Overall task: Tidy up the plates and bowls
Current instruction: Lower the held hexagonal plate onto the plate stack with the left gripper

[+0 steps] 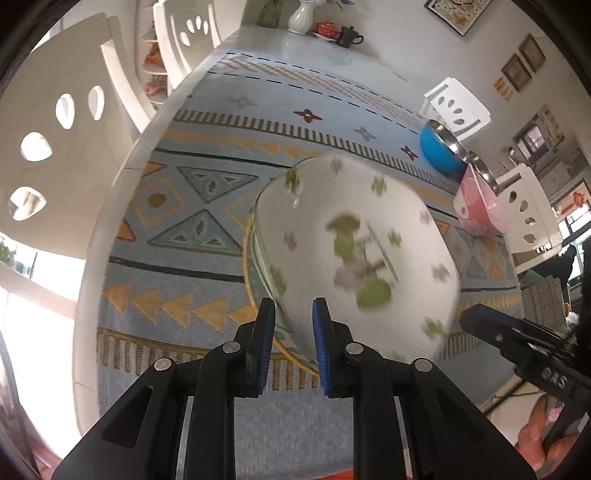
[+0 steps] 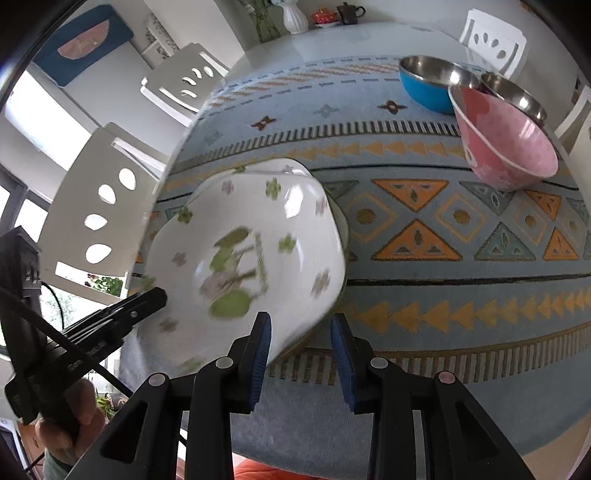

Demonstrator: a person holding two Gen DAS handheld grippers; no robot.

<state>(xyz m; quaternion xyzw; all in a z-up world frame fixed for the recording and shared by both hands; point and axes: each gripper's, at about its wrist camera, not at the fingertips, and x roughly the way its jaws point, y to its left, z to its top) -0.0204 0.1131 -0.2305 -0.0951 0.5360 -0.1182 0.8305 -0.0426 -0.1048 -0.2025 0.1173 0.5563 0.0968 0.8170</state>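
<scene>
A white square plate with green and pink flowers [image 1: 354, 240] [image 2: 251, 258] is tilted above a stack of plates [image 1: 258, 273] [image 2: 341, 218] on the patterned blue tablecloth; it is motion-blurred. My left gripper [image 1: 293, 314] has its jaws partly apart around the plate's near edge. My right gripper [image 2: 301, 328] is open, its left finger by the plate's lower corner. Each gripper shows in the other's view: the right [image 1: 480, 321], the left [image 2: 147, 299]. A pink bowl [image 2: 506, 144] [image 1: 480, 210], a blue steel bowl [image 2: 432, 81] [image 1: 439, 147] and a third steel bowl [image 2: 517, 96] stand at the far right.
White chairs [image 1: 55, 122] [image 2: 110, 206] stand along the table's left side and another [image 2: 495, 40] at the far right. A white vase [image 1: 303, 16], a red dish and a dark cup [image 1: 349, 37] stand at the table's far end.
</scene>
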